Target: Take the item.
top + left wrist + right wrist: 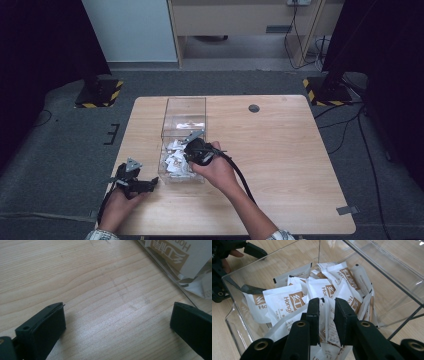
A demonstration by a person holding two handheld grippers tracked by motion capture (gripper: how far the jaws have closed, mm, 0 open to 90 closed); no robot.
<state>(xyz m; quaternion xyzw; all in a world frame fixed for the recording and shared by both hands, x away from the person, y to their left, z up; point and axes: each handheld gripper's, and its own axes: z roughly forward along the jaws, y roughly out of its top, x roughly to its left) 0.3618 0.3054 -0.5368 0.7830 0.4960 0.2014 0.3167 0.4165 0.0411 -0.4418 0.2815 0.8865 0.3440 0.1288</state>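
Note:
A clear plastic box [166, 120] stands on the wooden table [280, 150] and holds several white sachets [176, 162] with brown labels [287, 300]. My right gripper [192, 150] reaches down into the near end of the box. Its jaws [327, 302] stand close together, with one white sachet [327, 315] pinched upright between the pads. My left gripper [151, 184] lies low over the table just left of the box's near corner. Its jaws [117, 315] are wide open over bare wood, nothing between them. The box's corner and a sachet [172, 252] are at upper right in the left gripper view.
The box's clear walls [387, 272] rise around the right gripper on all sides. A small dark round hole [254, 108] sits in the table at the back. Bare wood lies right of the box. The left hand and its gripper [222, 267] are just outside the box wall.

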